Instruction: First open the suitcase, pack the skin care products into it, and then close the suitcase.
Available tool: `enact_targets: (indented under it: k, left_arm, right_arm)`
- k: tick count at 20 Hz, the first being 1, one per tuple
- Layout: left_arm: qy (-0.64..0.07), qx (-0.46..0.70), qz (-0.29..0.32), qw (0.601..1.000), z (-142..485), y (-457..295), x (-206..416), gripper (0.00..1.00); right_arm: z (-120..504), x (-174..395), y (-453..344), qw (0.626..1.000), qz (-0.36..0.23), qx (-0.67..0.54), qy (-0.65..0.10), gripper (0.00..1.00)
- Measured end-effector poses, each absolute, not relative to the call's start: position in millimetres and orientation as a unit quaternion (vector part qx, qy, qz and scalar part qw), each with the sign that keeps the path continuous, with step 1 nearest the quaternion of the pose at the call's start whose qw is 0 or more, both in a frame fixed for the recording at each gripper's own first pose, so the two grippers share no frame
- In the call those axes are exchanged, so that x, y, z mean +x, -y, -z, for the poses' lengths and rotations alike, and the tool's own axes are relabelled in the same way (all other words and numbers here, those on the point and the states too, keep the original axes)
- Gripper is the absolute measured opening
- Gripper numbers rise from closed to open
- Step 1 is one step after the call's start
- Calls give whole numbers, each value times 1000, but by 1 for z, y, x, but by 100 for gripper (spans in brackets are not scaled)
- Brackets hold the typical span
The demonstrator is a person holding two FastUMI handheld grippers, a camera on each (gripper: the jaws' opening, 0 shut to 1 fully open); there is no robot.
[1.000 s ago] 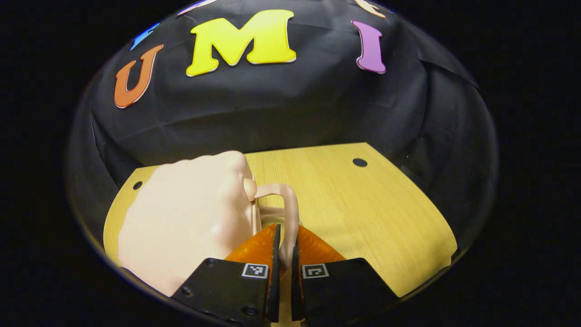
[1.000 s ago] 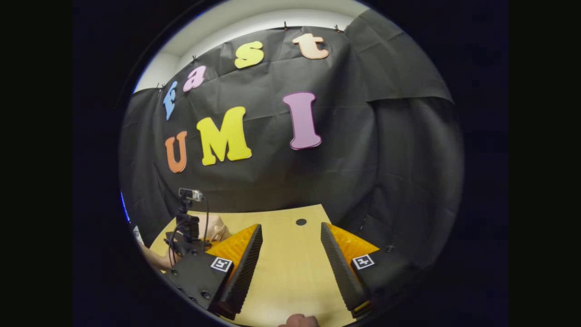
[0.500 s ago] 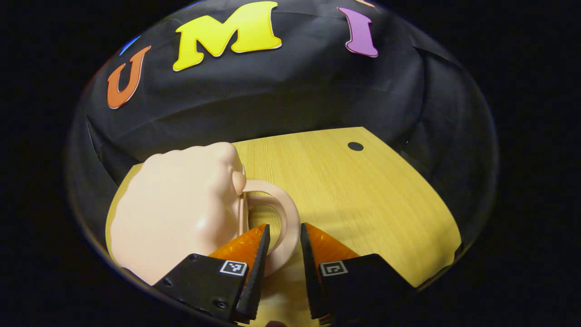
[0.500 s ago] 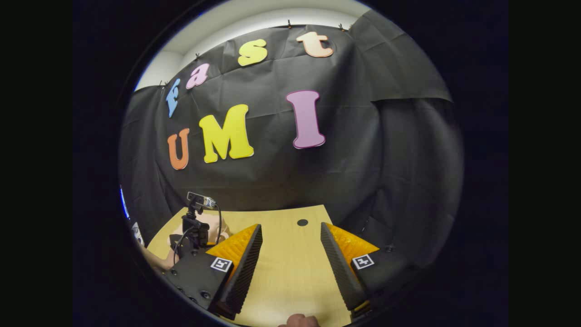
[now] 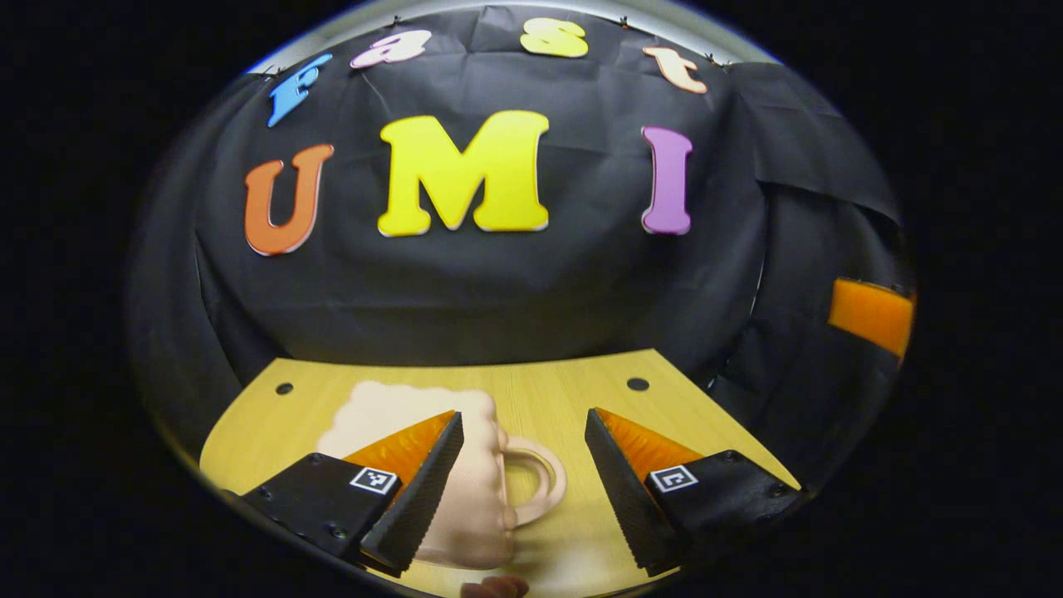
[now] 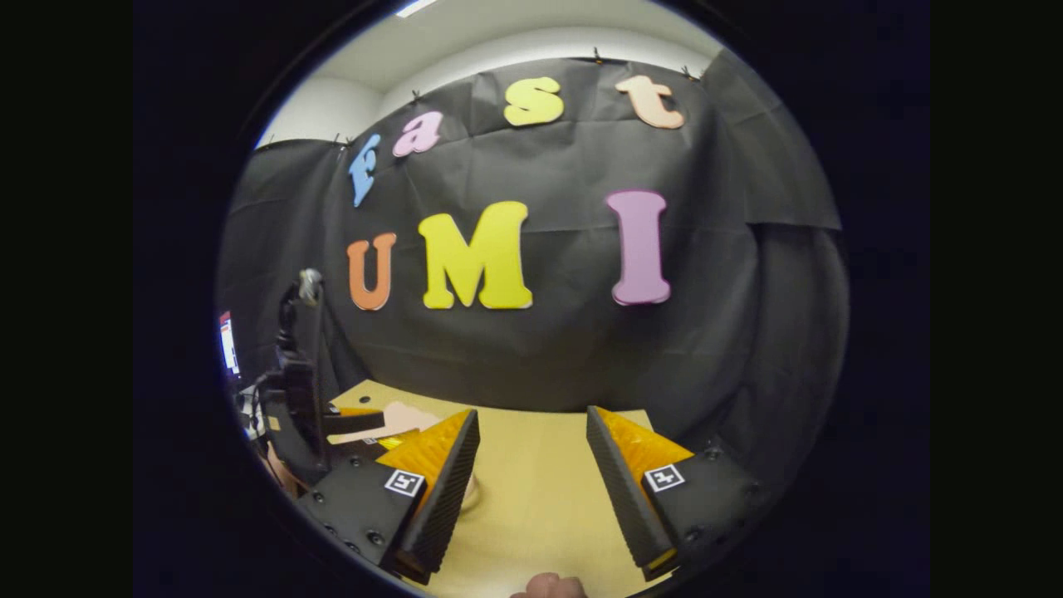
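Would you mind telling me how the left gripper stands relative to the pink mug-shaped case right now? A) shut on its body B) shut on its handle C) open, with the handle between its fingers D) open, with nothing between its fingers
C: in the left gripper view the left gripper has its fingers spread wide, and the handle of the pink mug-shaped case sits in the gap, touched by neither finger.

- Pale pink, mug-shaped suitcase [image 5: 473,490] is lying flat and closed on the wooden table [image 5: 565,399].
- Its loop handle [image 5: 540,490] is pointing sideways, untouched.
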State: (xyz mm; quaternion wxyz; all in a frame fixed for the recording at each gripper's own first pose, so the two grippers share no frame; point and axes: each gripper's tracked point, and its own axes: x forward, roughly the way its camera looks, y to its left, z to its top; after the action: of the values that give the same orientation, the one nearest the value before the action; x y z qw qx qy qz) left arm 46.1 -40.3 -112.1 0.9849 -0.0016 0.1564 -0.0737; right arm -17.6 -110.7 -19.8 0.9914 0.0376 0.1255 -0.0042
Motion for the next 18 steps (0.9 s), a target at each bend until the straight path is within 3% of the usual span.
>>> enact_targets:
  k: [4, 8, 18]
  left_arm:
    - [-89, -15, 42, 995, 50, -5, 47, 94]
    - [-42, -38, 15, 998, 4, -48, 40, 94]
    - [-23, -37, 4, 999, -8, -80, 35, 95]
  right_arm:
    - [-9, 8, 69, 996, -4, 22, -82, 80]
    - [-40, 24, 53, 998, 45, -6, -31, 80]
    - [-41, 31, 21, 995, 92, 4, -34, 79]
